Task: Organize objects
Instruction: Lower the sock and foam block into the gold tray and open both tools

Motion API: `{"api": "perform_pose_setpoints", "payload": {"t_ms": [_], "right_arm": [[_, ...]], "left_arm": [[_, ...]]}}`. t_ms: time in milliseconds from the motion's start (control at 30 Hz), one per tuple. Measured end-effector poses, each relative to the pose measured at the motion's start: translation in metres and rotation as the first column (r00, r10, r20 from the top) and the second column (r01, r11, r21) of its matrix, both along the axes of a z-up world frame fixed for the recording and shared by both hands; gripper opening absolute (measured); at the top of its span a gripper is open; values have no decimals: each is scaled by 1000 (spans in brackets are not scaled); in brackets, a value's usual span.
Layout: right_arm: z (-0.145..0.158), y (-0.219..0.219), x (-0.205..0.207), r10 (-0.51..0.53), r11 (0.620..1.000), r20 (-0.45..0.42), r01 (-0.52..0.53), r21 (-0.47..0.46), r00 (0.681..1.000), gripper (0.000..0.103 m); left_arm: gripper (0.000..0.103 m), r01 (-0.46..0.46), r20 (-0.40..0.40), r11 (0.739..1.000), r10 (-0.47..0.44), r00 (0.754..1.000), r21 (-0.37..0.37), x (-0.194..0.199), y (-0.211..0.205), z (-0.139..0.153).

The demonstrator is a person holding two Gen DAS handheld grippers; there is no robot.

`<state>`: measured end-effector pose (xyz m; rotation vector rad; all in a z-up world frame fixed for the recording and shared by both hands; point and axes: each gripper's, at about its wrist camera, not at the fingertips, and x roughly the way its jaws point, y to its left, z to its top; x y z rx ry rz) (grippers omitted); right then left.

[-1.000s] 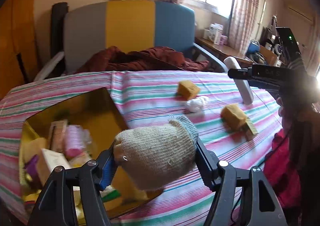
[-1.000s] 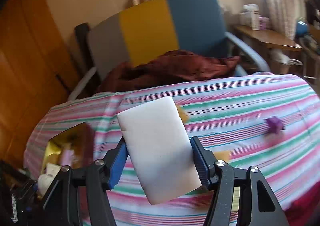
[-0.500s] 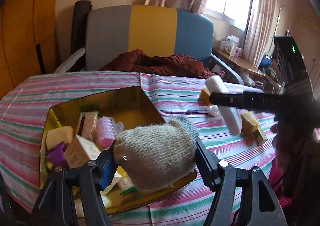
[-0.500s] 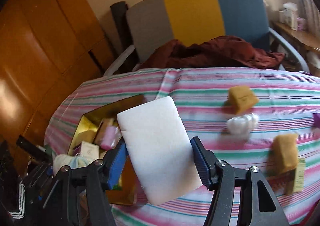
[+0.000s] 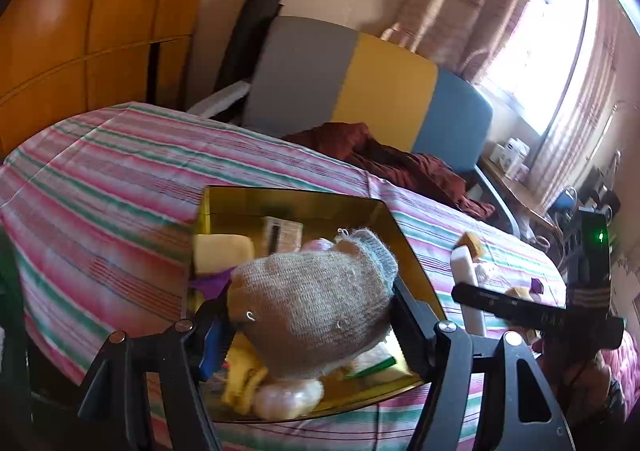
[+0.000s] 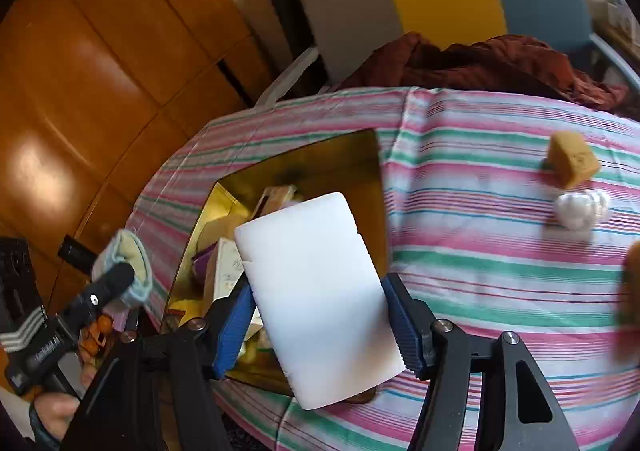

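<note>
A second ago we saw both carried things over the bare striped cloth, with the gold tray only at the left edge of each view. Now the tray [image 5: 404, 247] lies directly under and ahead of both tools, so both loads have been brought across the desk [image 5: 100, 187] to the place where they should go. We judge that the carrying step is almost finished and that the release into the tray is what remains.

On the left side, the left hand-held gripper [image 5: 308, 315] is clamped on the knitted grey-beige glove [image 5: 312, 307], at a middle width, because the glove is bulky. The glove hangs over the near part of the tray, above a yellow sponge [image 5: 222, 253], a small carton [image 5: 282, 233] and other small items.

On the right side, the right hand-held gripper [image 6: 320, 315] holds the white foam block [image 6: 316, 295] between its blue pads [image 6: 234, 321], also at a middle width. The block is tilted and covers the right part of the tray [image 6: 280, 167]; its lower corner reaches past the near rim.

Further to the right, a brown sponge [image 6: 572, 163] and a white crumpled piece [image 6: 580, 209] are not yet collected from the cloth, so the task is not finished.
</note>
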<state>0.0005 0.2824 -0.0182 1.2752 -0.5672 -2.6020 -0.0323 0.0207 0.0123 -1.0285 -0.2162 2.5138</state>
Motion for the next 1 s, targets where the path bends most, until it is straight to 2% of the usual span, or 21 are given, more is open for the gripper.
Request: {"api": "perform_pose_setpoints", "payload": {"t_ms": [233, 633, 1000], "right_arm": [[-15, -19, -8, 32, 999, 32, -33, 25, 999, 65], [-31, -28, -11, 62, 997, 62, -65, 51, 996, 66], [-46, -33, -13, 83, 994, 82, -88, 62, 993, 68]], "left_arm": [[70, 18, 22, 1000, -18, 1000, 14, -10, 7, -1], [70, 92, -3, 996, -92, 996, -8, -27, 47, 8], [70, 138, 19, 990, -139, 990, 31, -54, 76, 14]]}}
